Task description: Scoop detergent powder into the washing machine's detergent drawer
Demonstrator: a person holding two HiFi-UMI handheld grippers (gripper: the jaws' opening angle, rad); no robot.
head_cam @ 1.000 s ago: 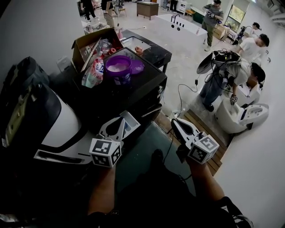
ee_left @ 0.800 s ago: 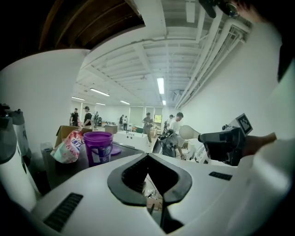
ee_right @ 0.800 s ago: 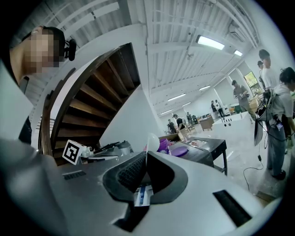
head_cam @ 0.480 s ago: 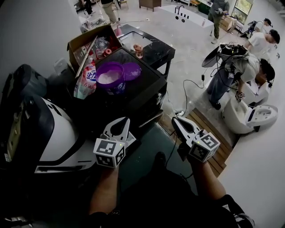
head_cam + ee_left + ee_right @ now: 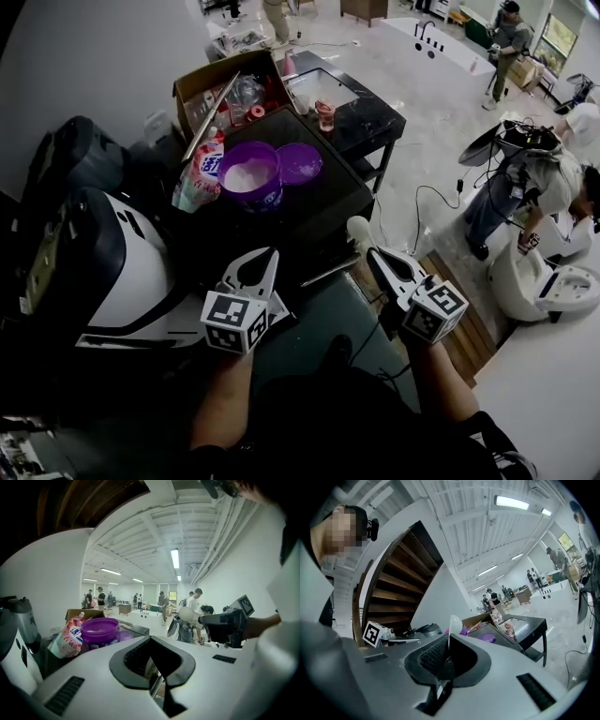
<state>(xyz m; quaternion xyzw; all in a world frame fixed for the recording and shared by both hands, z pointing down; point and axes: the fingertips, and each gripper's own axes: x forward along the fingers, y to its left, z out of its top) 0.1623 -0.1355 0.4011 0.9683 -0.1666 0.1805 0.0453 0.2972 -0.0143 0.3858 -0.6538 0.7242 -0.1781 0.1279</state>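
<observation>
Scooping comes next, I judge: your right gripper (image 5: 375, 253) pinches the white scoop (image 5: 359, 228), and your left gripper (image 5: 269, 260) has its jaws nearly together, empty. The powder tub (image 5: 250, 175) stands ahead of both jaws, so reach forward and dip.

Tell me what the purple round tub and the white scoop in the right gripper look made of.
Purple round tub: likely plastic, its wall smooth, evenly coloured, slightly glossy. White scoop, clamped in the right gripper: probably plastic too, thin, matte, uniform white.
</observation>
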